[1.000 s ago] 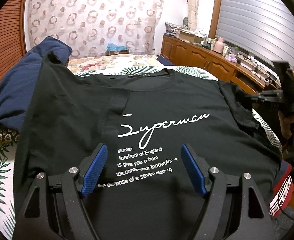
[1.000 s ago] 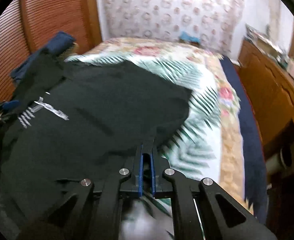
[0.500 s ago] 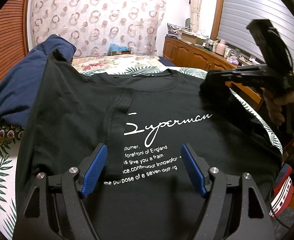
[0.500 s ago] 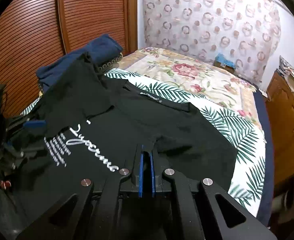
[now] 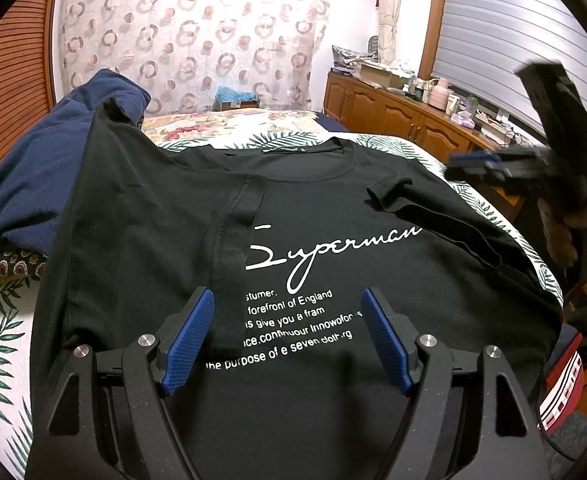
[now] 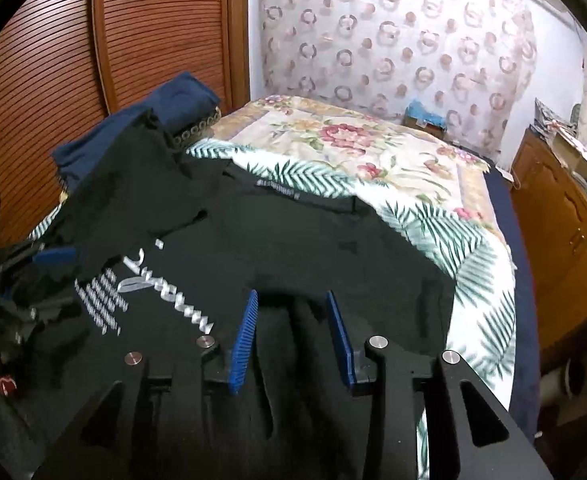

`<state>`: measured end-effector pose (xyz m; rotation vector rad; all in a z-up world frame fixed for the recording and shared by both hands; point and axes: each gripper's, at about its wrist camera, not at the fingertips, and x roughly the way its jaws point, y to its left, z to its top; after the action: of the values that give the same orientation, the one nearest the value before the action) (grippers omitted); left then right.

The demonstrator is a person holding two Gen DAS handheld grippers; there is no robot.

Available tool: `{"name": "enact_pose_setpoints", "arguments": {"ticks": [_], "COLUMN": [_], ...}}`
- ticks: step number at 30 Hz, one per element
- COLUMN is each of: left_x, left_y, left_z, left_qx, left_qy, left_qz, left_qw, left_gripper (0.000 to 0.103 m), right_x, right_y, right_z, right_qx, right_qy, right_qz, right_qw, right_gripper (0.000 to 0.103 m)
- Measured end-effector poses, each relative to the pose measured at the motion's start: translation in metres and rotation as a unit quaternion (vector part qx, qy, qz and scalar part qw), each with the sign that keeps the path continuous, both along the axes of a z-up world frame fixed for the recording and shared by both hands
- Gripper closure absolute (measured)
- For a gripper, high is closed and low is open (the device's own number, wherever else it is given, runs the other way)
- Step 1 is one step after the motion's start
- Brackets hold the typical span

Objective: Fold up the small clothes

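in the upper left of the left wrist view a navy garment (image 5: 33,184) sits bunched under one corner of the black t-shirt (image 5: 333,208), which lies face up on the leaf-print bedspread (image 5: 1,320) and fills the middle of the frame. its left sleeve is already folded in over the chest, the hem crossing the start of the white "superman" lettering (image 5: 333,248). my left gripper (image 5: 287,336) hovers low in the frame, jaws spread wide, nothing between them. right of the lettering the other sleeve (image 5: 421,208) now lies folded inward. at the right edge my right gripper (image 5: 473,159) has just been opening; in its own view the jaws stand parted with no cloth pinched. i judge the sleeve-folding step done. next calls for both grippers to pinch the shirt's near bottom edge and carry it up toward the collar (image 5: 293,152).
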<state>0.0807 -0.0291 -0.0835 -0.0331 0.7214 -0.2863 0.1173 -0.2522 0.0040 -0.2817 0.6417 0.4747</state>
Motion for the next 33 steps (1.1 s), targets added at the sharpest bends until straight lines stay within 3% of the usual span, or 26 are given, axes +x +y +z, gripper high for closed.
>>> {"name": "enact_pose_setpoints", "arguments": {"ticks": [16,21,23,26,33], "left_x": [-0.001,-0.001,-0.001,-0.001,-0.001], "left_y": [0.000,0.000,0.000,0.000,0.000], "left_z": [0.000,-0.001,0.000,0.000,0.000], "left_qx": [0.001,0.001,0.001,0.001,0.001], "left_qy": [-0.001,-0.001,-0.001,-0.001,-0.001], "left_qz": [-0.002,-0.001,-0.002,-0.001,-0.002], "left_qw": [1.0000,1.0000,1.0000,1.0000,1.0000], "left_gripper": [0.026,0.026,0.026,0.026,0.026], "right_x": [-0.045,-0.051,-0.052,-0.056,-0.072], "right_y": [-0.009,-0.010,-0.012,-0.013,-0.022], "right_z": [-0.049,-0.059,-0.059,-0.056,-0.043], "right_qx": [-0.037,-0.058,-0.060,-0.056,-0.026], "right_qy": [0.050,0.047,0.045,0.036,0.023], "right_qz": [0.010,0.014,0.016,0.022,0.035], "right_qw": [0.998,0.997,0.997,0.998,0.999], "right_gripper": [0.066,0.067,0.082,0.091,0.092]}}
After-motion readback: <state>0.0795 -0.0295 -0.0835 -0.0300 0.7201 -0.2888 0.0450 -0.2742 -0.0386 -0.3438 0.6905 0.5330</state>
